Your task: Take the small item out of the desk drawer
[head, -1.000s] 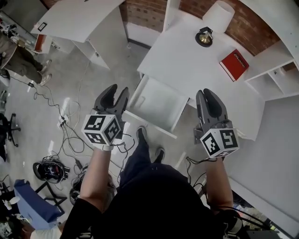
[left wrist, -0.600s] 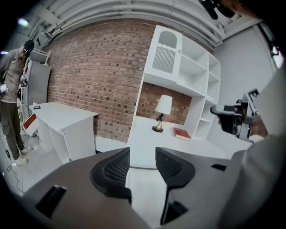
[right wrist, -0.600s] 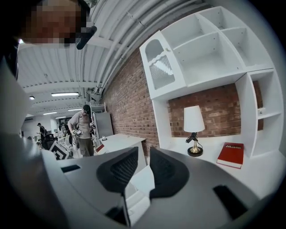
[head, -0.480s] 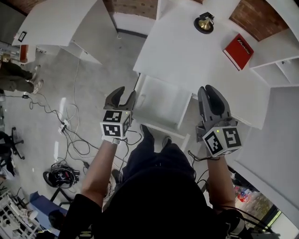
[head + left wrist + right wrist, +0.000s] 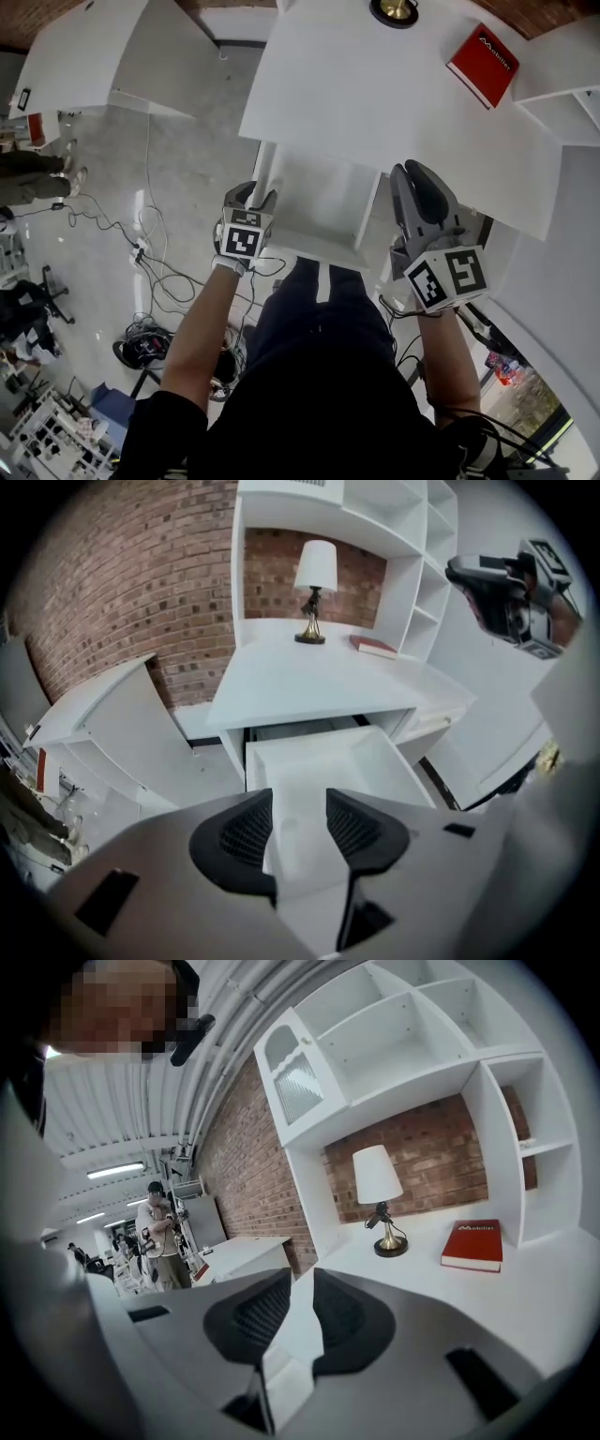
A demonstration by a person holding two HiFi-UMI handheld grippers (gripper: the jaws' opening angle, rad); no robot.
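– Drawer [image 5: 317, 202]: open or shut?
– Open. It is pulled out from under the desk [image 5: 375, 94] toward the person, and its white inside shows from above.
– And the item?
– I cannot make it out. The inside of the drawer looks plain white in the head view and in the left gripper view, so I cannot say where in it the item lies.
– Where is the left gripper [image 5: 255, 194]?
– At the drawer's front left corner, pointing steeply down. Its own view looks into the drawer through the gap between its jaws.
– How do those jaws stand?
– Apart, a moderate gap, nothing between them.
– The right gripper [image 5: 419, 173]?
– At the drawer's right side, by the desk's front edge, pointing across the desktop. Its view shows the lamp [image 5: 380, 1194] and the red book [image 5: 473, 1244] at the back of the desk.
– Its jaws?
– A narrow gap, nothing in it; they have just been closing a little.
– Anything else around?
– Cables [image 5: 141, 262] lie on the floor to the left, and a person [image 5: 155, 1232] stands far off by the brick wall.
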